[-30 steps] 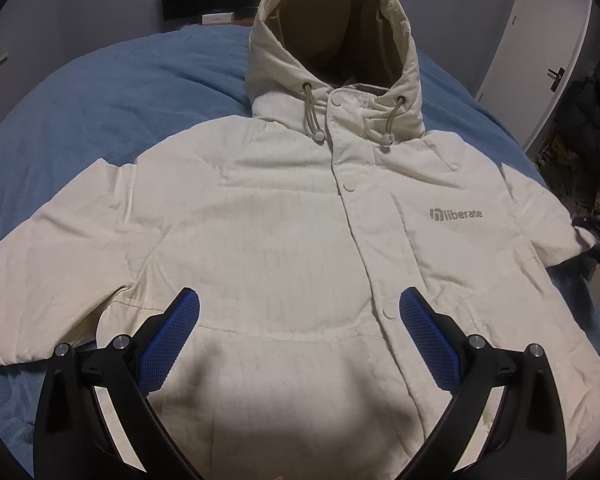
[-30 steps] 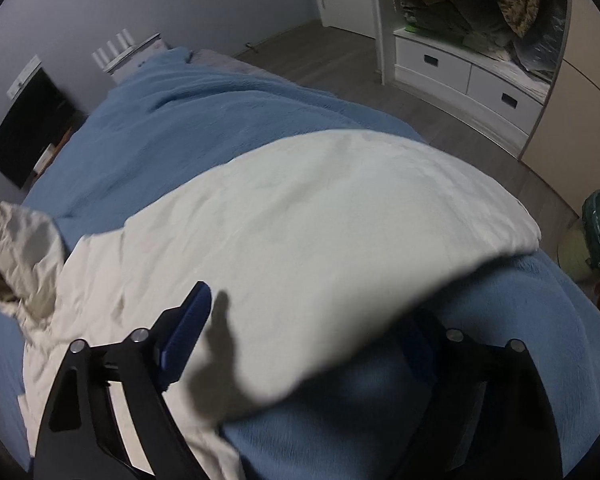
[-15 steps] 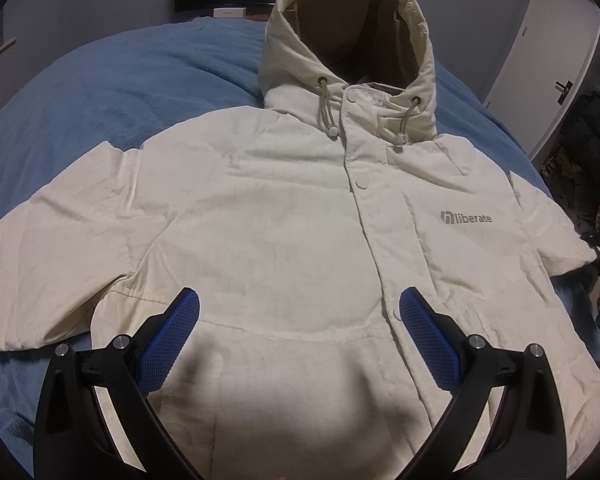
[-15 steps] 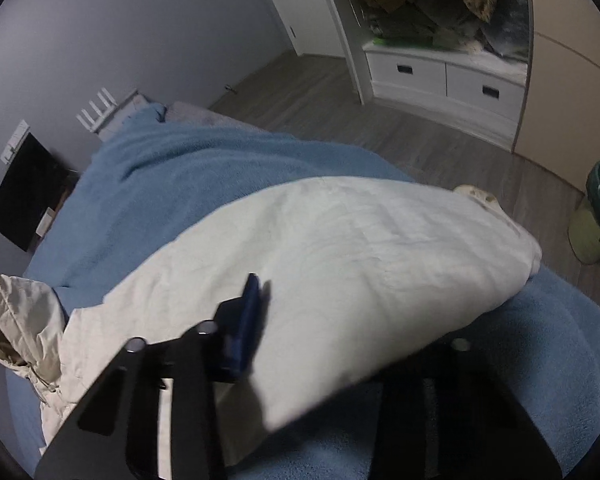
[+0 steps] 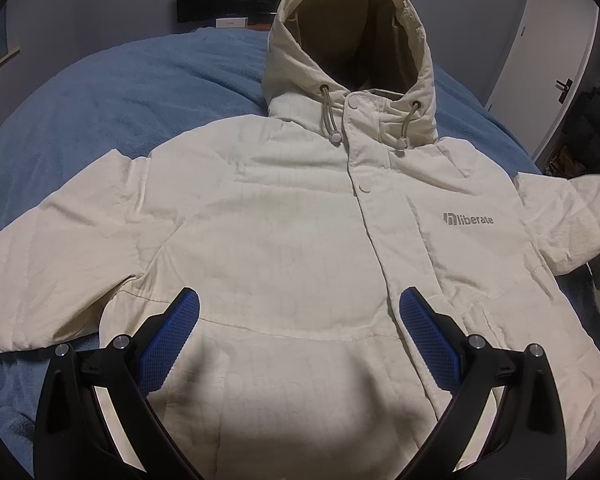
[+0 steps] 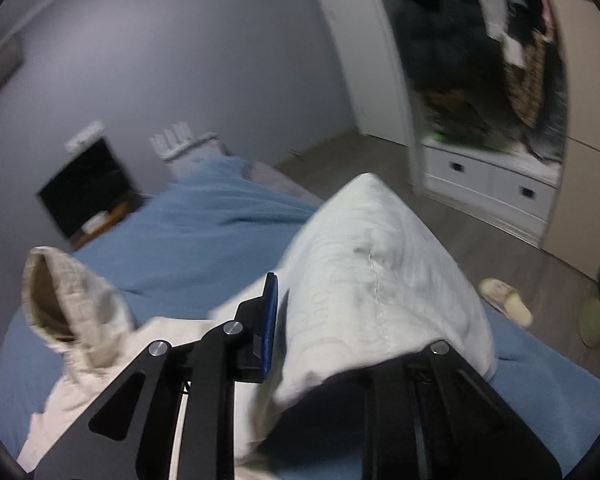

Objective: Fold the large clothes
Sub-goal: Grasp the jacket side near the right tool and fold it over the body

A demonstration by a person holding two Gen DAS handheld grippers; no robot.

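Bedroom with grey walls, and a bed with a blue blanket (image 5: 112, 96) takes up most of both views. A cream hooded jacket (image 5: 284, 232) is spread front-up across the blanket, hood (image 5: 352, 36) at the far end, snaps done up, grey "liberate" logo (image 5: 469, 220) on the chest toward the right. The left gripper (image 5: 300, 332) hangs over the near hem area with its blue pads spread wide and nothing between them. The right gripper (image 6: 332, 320) has just been closing its jaws and they're now pinched narrow on the jacket's sleeve (image 6: 380, 272), which is raised off the blanket in a puffy hump. From the right wrist view there's also an open wardrobe (image 6: 488, 80) with white drawers on the far right, a slipper (image 6: 504, 300) on the wood floor, and a black screen (image 6: 84, 188) by the far wall, all a bit blurred.
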